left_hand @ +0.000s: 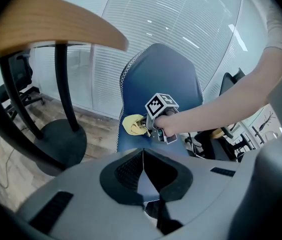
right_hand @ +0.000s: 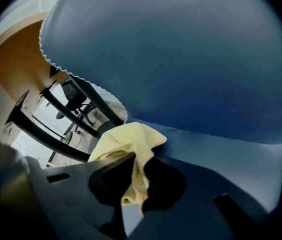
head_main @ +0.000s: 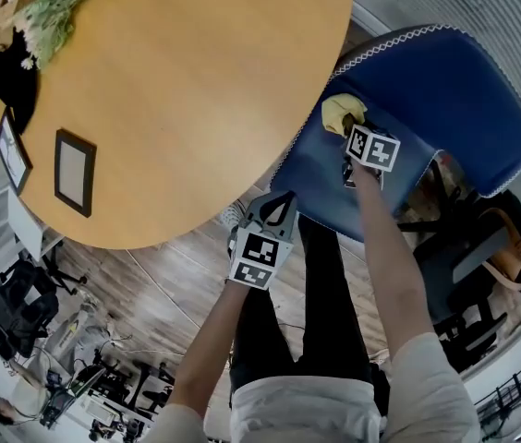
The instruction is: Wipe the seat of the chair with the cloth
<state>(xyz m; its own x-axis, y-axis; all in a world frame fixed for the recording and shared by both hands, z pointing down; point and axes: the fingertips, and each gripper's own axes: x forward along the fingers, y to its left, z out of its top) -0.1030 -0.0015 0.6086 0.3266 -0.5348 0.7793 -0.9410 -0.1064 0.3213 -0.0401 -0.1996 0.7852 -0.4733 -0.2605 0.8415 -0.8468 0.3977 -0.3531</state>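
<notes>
A blue upholstered chair stands at the round table's edge, its seat facing me. My right gripper is shut on a yellow cloth that lies bunched on the seat's back left corner. The right gripper view shows the cloth pinched between the jaws, spreading onto the seat below the backrest. My left gripper hovers near the seat's front edge, jaws together with nothing in them. The left gripper view shows the chair, the cloth and the right gripper.
A round wooden table overhangs the chair's left side; on it lie a dark picture frame and flowers. Its black pedestal base stands on the wood floor. Another chair with an orange item stands at the right.
</notes>
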